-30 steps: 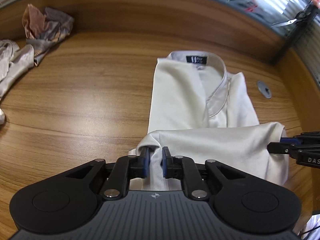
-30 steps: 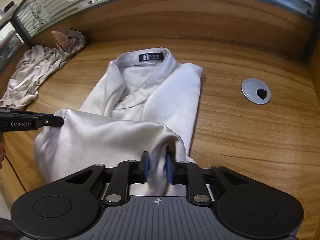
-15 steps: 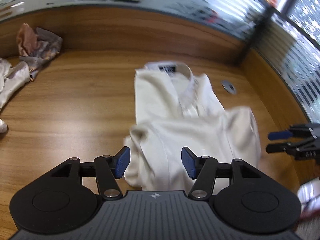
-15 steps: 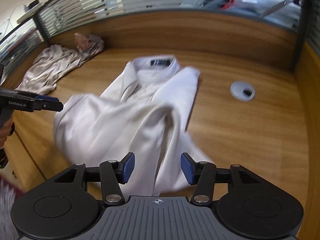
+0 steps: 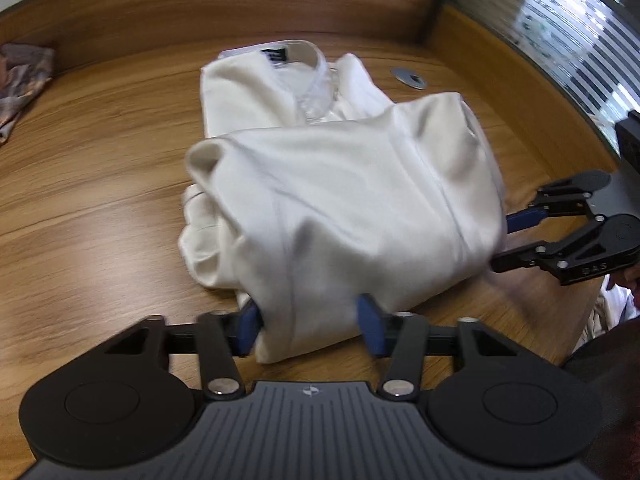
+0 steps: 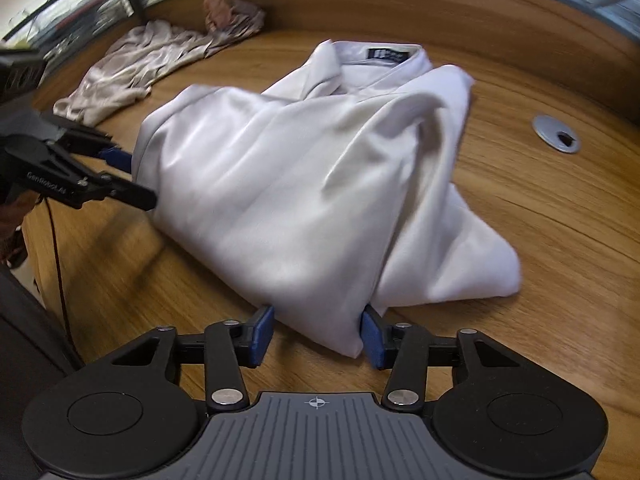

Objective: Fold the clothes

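Lying folded on the desk [image 5: 100, 152], the white shirt [image 5: 344, 208] sits between both gaping grippers [image 5: 310, 326].

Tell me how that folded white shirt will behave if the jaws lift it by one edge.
The white shirt will probably flop: its folded-over half already sags in soft bulges instead of lying flat. Its sheen suggests smooth fabric, so layers may slide apart and undo the fold. It looks light, so both open grippers, left and right, could likely drag it across the wooden desk.
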`<state>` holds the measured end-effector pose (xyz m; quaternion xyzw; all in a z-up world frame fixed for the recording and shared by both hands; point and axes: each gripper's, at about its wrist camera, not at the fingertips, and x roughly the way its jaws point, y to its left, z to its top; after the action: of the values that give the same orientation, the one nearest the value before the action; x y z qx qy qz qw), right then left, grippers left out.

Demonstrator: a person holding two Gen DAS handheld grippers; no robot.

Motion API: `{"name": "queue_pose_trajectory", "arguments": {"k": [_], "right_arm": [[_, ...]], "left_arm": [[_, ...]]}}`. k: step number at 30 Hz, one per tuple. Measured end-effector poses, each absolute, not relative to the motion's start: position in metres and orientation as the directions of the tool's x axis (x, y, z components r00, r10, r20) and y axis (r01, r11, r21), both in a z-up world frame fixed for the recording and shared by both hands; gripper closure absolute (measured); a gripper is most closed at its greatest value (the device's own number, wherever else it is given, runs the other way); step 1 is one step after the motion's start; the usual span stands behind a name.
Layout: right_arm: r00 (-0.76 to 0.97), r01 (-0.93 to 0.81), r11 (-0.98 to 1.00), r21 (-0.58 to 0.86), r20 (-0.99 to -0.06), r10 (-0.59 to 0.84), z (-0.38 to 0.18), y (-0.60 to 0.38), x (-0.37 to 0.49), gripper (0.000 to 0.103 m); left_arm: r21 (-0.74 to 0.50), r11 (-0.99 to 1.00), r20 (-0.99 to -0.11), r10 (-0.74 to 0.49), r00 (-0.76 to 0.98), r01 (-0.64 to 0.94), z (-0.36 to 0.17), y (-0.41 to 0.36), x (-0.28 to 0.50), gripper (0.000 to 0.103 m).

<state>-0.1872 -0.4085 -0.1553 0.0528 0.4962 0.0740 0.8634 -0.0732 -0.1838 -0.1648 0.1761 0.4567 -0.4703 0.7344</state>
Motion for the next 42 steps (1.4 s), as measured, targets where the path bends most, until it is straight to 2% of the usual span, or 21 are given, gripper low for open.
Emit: {"name": "queue_pose_trajectory", "arguments": {"k": [1, 2, 5, 16, 21, 25, 31, 39, 42], "right_arm": [[0.497, -0.085, 0.984, 0.159, -0.849, 0.180, -0.156, -0.407, -0.187, 0.073], [0.499, -0.093, 0.984, 0.155, -0.848, 0.181, -0.156, -0.406, -0.187, 0.087], [0.519, -0.103, 0.981, 0.163, -0.833, 0.193, -0.149, -0.406, -0.189, 0.096], [0.591, -0.119, 0.958, 0.262, -0.757, 0.281, -0.078, -0.409, -0.216, 0.096], [0.620, -0.061, 0.936, 0.347, -0.722, 0.308, -0.057, -0.423, -0.214, 0.096], [0.637, 0.035, 0.915, 0.402, -0.714, 0.290, -0.059, -0.443, -0.191, 0.096], [0.632, 0.117, 0.907, 0.404, -0.735, 0.245, -0.076, -0.468, -0.142, 0.096], [0.567, 0.187, 0.918, 0.349, -0.802, 0.189, -0.117, -0.490, -0.089, 0.095], [0.535, 0.186, 0.934, 0.306, -0.828, 0.165, -0.133, -0.491, -0.077, 0.091]], "left_arm": [[-0.163, 0.494, -0.834, -0.531, 0.148, 0.854, -0.164, -0.184, -0.075, 0.085], [-0.158, 0.492, -0.831, -0.534, 0.154, 0.856, -0.164, -0.183, -0.076, 0.091], [-0.148, 0.487, -0.816, -0.552, 0.171, 0.861, -0.155, -0.181, -0.079, 0.094], [-0.304, 0.475, -0.749, -0.655, 0.101, 0.826, -0.089, -0.170, -0.057, 0.095], [-0.376, 0.465, -0.718, -0.693, 0.065, 0.802, -0.060, -0.170, -0.043, 0.095], [-0.355, 0.508, -0.744, -0.662, 0.092, 0.785, -0.070, -0.191, -0.018, 0.095], [-0.308, 0.576, -0.786, -0.603, 0.140, 0.757, -0.089, -0.225, 0.020, 0.094], [-0.273, 0.618, -0.828, -0.541, 0.147, 0.738, -0.123, -0.250, 0.048, 0.094], [-0.262, 0.629, -0.842, -0.519, 0.145, 0.732, -0.136, -0.258, 0.058, 0.092]]}}
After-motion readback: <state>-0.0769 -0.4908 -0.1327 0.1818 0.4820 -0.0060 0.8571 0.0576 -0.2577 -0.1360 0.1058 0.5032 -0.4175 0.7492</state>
